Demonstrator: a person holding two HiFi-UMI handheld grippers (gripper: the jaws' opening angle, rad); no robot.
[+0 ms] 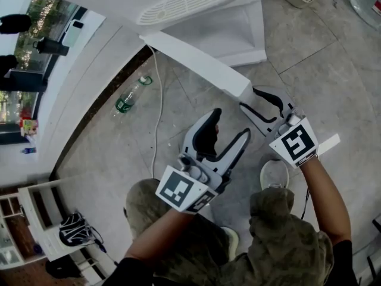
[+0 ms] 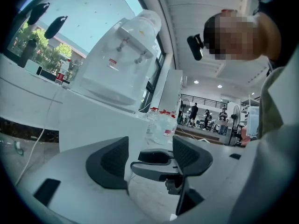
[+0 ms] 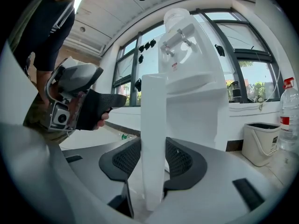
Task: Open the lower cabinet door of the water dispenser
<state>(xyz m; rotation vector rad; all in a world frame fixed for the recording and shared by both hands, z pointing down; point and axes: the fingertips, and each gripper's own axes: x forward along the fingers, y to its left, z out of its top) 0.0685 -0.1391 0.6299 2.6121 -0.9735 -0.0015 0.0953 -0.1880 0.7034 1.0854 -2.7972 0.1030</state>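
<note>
My right tool (image 3: pixel 152 164) grips the edge of the flat white cabinet door (image 3: pixel 154 111), seemingly half open, on the white water dispenser (image 3: pixel 194 92); my left tool (image 2: pixel 150 160) stands open, empty. I should pull along the hinge's arc.

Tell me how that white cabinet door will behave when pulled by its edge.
The cabinet door looks like a flat, rigid panel, so it should stay stiff in the right gripper. Hinged to the water dispenser, it will probably swing rather than lift. Its smooth white edge may slip.
</note>
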